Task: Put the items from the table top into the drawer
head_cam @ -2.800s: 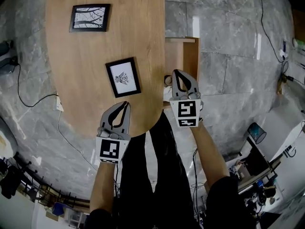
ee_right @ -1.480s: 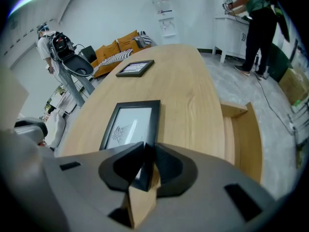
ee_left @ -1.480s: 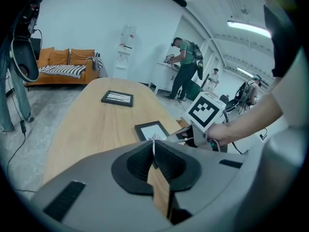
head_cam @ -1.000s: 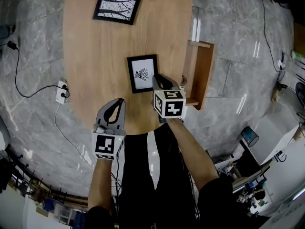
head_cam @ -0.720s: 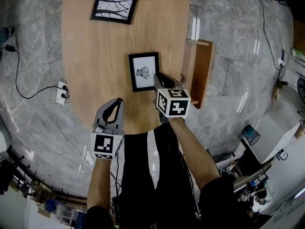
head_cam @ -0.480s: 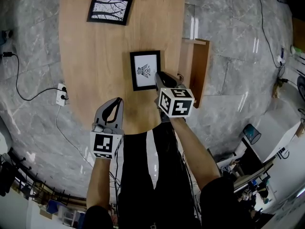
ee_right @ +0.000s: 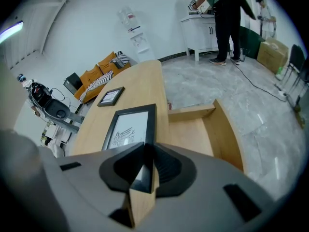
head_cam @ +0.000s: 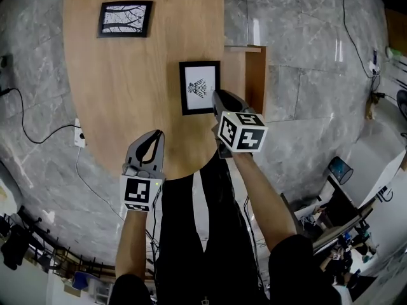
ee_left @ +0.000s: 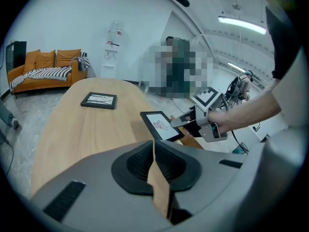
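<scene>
Oval wooden bench (head_cam: 140, 107) seen from above, with an open wooden drawer (head_cam: 249, 75) projecting from its right edge. The right tool (head_cam: 218, 96) is clamped on the near right corner of the black-framed insect print (head_cam: 200, 88). This frame sits at the bench's right edge, just beside the drawer, its long side running along that edge. In the left gripper view the held frame appears tilted, the gripped corner raised. The left tool (head_cam: 157, 135) hovers over the bench's near edge, its jaws drawn together with nothing between them. A second black frame, the tree-branch print (head_cam: 124, 19), lies flat near the far left edge, well apart from both tools.
</scene>
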